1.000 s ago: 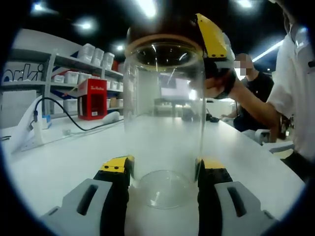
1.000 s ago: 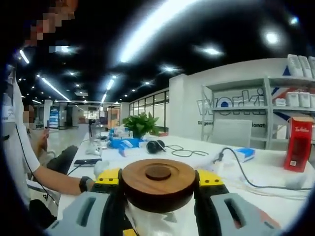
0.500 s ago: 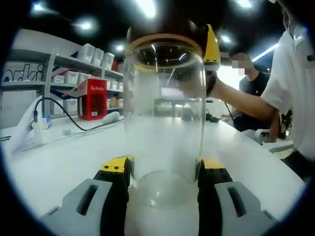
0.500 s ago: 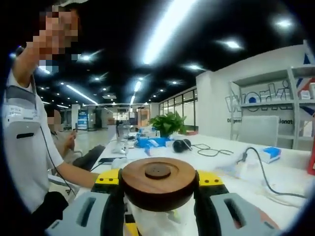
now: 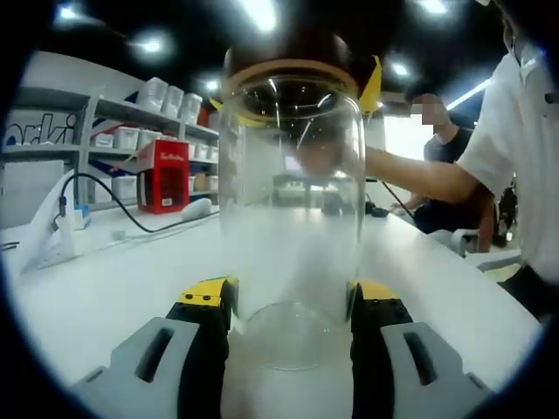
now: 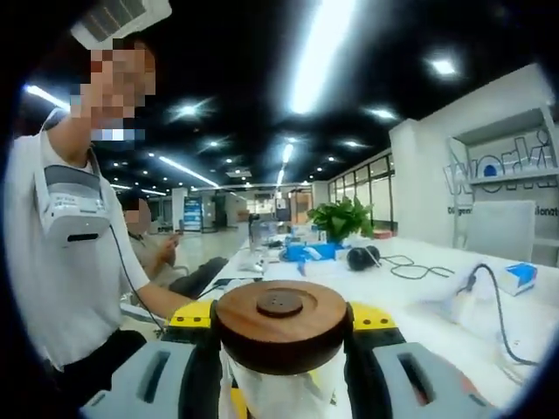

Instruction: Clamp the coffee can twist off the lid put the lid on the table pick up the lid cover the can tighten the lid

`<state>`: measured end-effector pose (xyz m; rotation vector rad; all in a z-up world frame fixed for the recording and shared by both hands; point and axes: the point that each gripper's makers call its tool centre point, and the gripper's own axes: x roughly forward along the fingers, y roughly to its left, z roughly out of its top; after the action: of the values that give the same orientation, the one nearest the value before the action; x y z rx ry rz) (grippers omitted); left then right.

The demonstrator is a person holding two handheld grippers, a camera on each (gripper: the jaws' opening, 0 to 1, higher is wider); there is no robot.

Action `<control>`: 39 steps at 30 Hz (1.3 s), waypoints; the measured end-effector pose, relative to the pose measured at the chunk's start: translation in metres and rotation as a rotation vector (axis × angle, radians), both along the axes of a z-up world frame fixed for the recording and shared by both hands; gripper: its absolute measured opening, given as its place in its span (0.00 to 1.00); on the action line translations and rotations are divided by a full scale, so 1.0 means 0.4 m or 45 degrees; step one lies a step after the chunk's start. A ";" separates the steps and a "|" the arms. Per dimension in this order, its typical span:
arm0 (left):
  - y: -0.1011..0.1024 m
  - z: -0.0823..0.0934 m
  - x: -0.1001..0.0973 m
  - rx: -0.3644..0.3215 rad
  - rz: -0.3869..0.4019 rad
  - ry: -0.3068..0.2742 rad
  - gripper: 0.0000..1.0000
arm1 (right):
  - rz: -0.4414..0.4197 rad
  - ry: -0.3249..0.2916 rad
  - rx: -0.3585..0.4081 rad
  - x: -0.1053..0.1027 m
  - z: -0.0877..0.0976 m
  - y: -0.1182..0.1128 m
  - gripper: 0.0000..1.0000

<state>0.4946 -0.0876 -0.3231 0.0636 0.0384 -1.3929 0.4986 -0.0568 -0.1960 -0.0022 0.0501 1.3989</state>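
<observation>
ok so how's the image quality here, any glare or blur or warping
Left gripper view: ceiling lights flare white, the glass jar smears the arm behind it into a haze, and the shelves bow with the fisheye. Right gripper view: the wooden lid is sharp, a ceiling light strip blows out, and the far office is soft.

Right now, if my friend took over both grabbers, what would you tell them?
Left gripper: shut on the clear glass can near its base; the can stands upright on the white table.
Right gripper: shut on the round wooden lid, which sits on top of the can.
Done: can clamped, lid gripped.
Whether this is the opening twist or the final tightening, I cannot tell from these views.
Left if opening: twist the lid off, set it on the table, pick it up, cover the can, tighten.
</observation>
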 end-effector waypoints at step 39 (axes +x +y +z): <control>0.001 0.002 -0.006 -0.002 -0.003 0.000 0.46 | -0.116 0.074 0.215 0.009 0.077 -0.033 0.42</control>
<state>0.4923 -0.0873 -0.3225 0.0623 0.0376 -1.3950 0.5024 -0.0699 -0.1651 0.1794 -0.0195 1.3080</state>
